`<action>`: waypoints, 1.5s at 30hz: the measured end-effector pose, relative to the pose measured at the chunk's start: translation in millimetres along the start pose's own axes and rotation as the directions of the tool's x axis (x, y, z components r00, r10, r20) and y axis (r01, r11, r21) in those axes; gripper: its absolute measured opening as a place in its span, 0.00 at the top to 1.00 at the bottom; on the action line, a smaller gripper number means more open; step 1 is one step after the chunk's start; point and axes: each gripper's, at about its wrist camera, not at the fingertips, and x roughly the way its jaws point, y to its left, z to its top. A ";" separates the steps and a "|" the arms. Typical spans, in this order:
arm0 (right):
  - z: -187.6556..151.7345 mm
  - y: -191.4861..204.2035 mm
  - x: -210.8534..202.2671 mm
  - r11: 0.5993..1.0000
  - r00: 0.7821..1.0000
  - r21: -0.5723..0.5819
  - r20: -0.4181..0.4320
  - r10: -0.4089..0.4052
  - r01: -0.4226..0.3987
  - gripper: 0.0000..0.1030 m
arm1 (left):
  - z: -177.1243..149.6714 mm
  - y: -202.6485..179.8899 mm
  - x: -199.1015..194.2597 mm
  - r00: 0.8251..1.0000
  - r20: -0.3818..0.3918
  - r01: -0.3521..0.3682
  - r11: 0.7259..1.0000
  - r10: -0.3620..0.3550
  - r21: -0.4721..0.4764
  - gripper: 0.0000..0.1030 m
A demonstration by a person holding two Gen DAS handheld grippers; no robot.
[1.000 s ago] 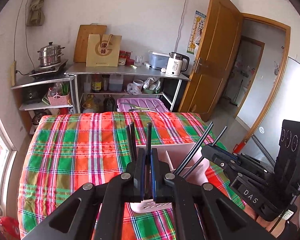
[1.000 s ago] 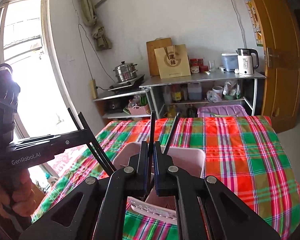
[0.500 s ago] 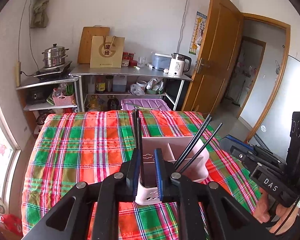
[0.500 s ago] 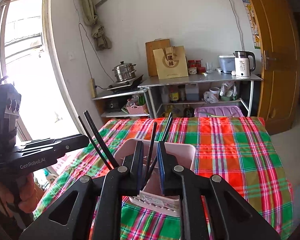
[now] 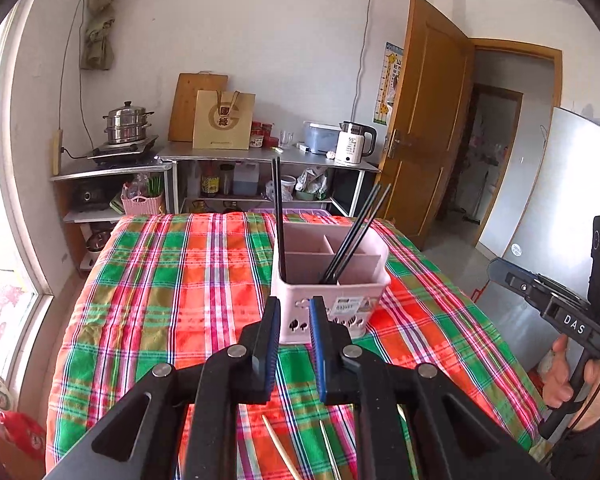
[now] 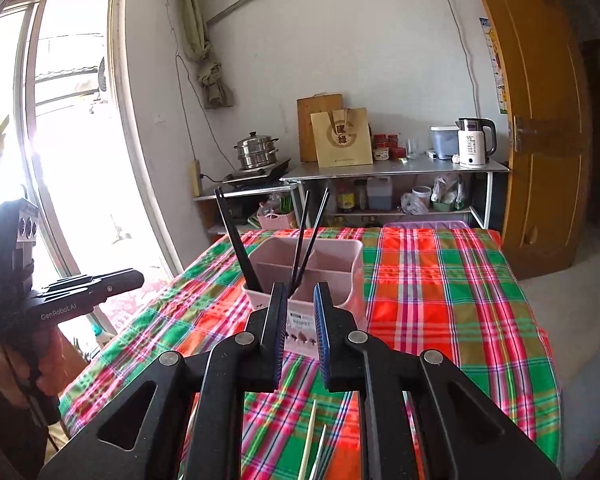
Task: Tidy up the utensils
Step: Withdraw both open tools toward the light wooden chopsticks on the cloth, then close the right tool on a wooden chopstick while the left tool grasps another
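Note:
A pink divided utensil holder [image 5: 332, 300] [image 6: 350, 280] stands on the plaid tablecloth [image 5: 172, 288]. Two pairs of black chopsticks stand in it, one upright pair [image 5: 278, 216] at its left and one leaning pair [image 5: 356, 236] further right; in the right wrist view they are the left pair [image 6: 236, 236] and the middle pair [image 6: 306, 232]. My left gripper [image 5: 294, 320] and right gripper [image 6: 302, 300] hover just in front of the holder, each slightly open with nothing between the pads. Pale chopsticks [image 5: 280, 448] [image 6: 308, 436] lie on the cloth beneath the grippers.
A metal shelf unit [image 5: 260, 156] stands behind the table with a steamer pot [image 5: 126, 120], a paper bag [image 5: 224, 120] and a kettle [image 5: 354, 142]. A wooden door [image 5: 428, 128] is open at the right. A window [image 6: 68, 128] is at the left.
Both grippers were shut on black chopsticks over the holder. They have let go, opened a little and drawn back toward the table's near edge, leaving the chopsticks standing in the holder.

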 end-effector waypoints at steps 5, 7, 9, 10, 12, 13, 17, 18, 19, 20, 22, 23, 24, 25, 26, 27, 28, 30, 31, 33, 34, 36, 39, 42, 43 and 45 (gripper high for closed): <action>-24.5 -2.3 -19.0 1.000 1.000 0.007 -0.015 0.007 -0.007 0.86 | -39.1 0.3 -11.0 1.000 -0.029 0.003 1.000 -0.003 -0.021 0.87; -34.1 -3.6 -24.2 1.000 1.000 0.005 -0.024 0.005 -0.005 0.86 | -56.4 -0.4 -14.0 0.999 -0.044 -0.004 1.000 0.003 -0.025 0.87; -43.6 -4.1 -27.7 1.000 0.999 0.008 -0.036 -0.002 0.003 0.86 | -71.4 -1.1 -16.3 0.998 -0.063 -0.008 0.999 0.006 -0.033 0.87; -48.0 -4.3 -30.5 1.000 0.999 0.010 -0.041 -0.001 0.002 0.86 | -77.8 -1.5 -17.4 0.998 -0.069 -0.008 0.999 0.005 -0.038 0.87; -56.8 -4.4 -33.3 1.000 0.999 0.011 -0.051 -0.001 0.001 0.86 | -90.3 -3.6 -20.5 0.997 -0.080 -0.023 0.999 0.020 -0.038 0.87; -62.3 -4.0 -35.4 1.000 0.998 0.011 -0.057 -0.002 0.003 0.86 | -94.6 -4.3 -20.6 0.996 -0.086 -0.028 0.999 0.025 -0.037 0.87; -76.6 -3.6 -35.6 1.000 0.997 0.006 -0.078 -0.013 0.014 0.86 | -108.4 -4.0 -22.0 0.994 -0.104 -0.026 0.999 0.021 -0.047 0.87; -78.9 -3.5 -34.9 1.000 0.996 0.004 -0.083 -0.016 0.016 0.86 | -110.2 -4.0 -22.3 0.994 -0.104 -0.031 0.998 0.026 -0.048 0.87; -81.5 -2.9 -34.3 1.000 0.996 0.002 -0.087 -0.019 0.019 0.86 | -112.0 -3.3 -21.9 0.994 -0.106 -0.033 0.998 0.028 -0.051 0.87; -83.6 -2.4 -33.6 1.000 0.996 -0.001 -0.091 -0.019 0.019 0.86 | -113.8 -2.8 -21.4 0.994 -0.109 -0.032 0.998 0.026 -0.056 0.87; -86.8 -1.8 -30.4 1.000 0.995 -0.003 -0.103 -0.014 0.014 0.86 | -116.2 -1.9 -17.9 0.992 -0.121 -0.032 0.998 0.024 -0.062 0.87; -87.6 -1.8 -28.2 1.000 0.994 -0.002 -0.108 -0.012 0.012 0.86 | -117.7 -1.7 -15.6 0.991 -0.128 -0.036 0.997 0.027 -0.062 0.87; -88.0 -1.7 -25.6 1.000 0.993 -0.003 -0.114 -0.010 0.010 0.86 | -118.8 -1.2 -12.7 0.990 -0.136 -0.038 0.997 0.029 -0.063 0.87; -90.7 -1.2 -23.3 1.000 0.993 -0.005 -0.120 -0.009 0.009 0.86 | -120.1 -0.4 -9.4 0.989 -0.146 -0.040 0.997 0.030 -0.065 0.87; -91.7 -1.2 -20.4 1.000 0.992 -0.005 -0.128 -0.008 0.007 0.86 | -121.3 0.7 -5.8 0.987 -0.157 -0.043 0.997 0.031 -0.069 0.87; -93.0 -1.4 -17.3 1.000 0.991 -0.005 -0.136 -0.005 0.004 0.86 | -122.3 2.0 -1.7 0.985 -0.168 -0.045 0.996 0.033 -0.072 0.87; -93.9 -1.7 -13.7 1.000 0.989 -0.005 -0.145 -0.001 0.000 0.86 | -123.2 3.0 2.7 0.983 -0.179 -0.047 0.996 0.033 -0.075 0.87; -96.4 -1.3 -5.6 1.000 0.987 -0.008 -0.163 0.004 -0.006 0.86 | -124.7 5.9 12.5 0.978 -0.205 -0.054 0.995 0.037 -0.079 0.87; -97.4 -1.4 -0.7 1.000 0.985 -0.011 -0.175 0.005 -0.007 0.86 | -124.8 7.2 18.3 0.974 -0.221 -0.064 0.995 0.045 -0.079 0.87; -98.5 -2.8 10.3 1.000 0.979 -0.012 -0.203 0.005 -0.008 0.86 | -123.5 10.3 30.7 0.967 -0.251 -0.074 0.994 0.053 -0.076 0.87; -98.8 -3.1 16.7 1.000 0.976 -0.016 -0.217 0.005 -0.008 0.86 | -122.6 12.6 38.0 0.962 -0.268 -0.079 0.993 0.054 -0.085 0.87; -99.6 -4.0 29.1 1.000 0.970 -0.021 -0.244 -0.001 -0.004 0.87 | -121.0 17.8 52.2 0.953 -0.298 -0.088 0.991 0.055 -0.101 0.87; -100.8 -4.8 50.3 1.000 0.957 -0.031 -0.290 -0.004 -0.005 0.87 | -118.8 23.4 73.2 0.941 -0.334 -0.094 0.989 0.052 -0.111 0.87; -102.5 -4.7 72.1 0.999 0.940 -0.054 -0.342 -0.022 0.004 0.87 | -118.4 27.5 92.7 0.929 -0.368 -0.103 0.988 0.052 -0.119 0.87; -103.1 -4.4 78.4 0.998 0.936 -0.061 -0.352 -0.024 0.003 0.87 | -118.5 29.1 98.3 0.925 -0.376 -0.104 0.987 0.050 -0.123 0.87; -104.2 -5.1 92.0 0.998 0.923 -0.069 -0.383 -0.031 0.004 0.87 | -119.4 32.6 106.9 0.917 -0.395 -0.112 0.984 0.049 -0.137 0.87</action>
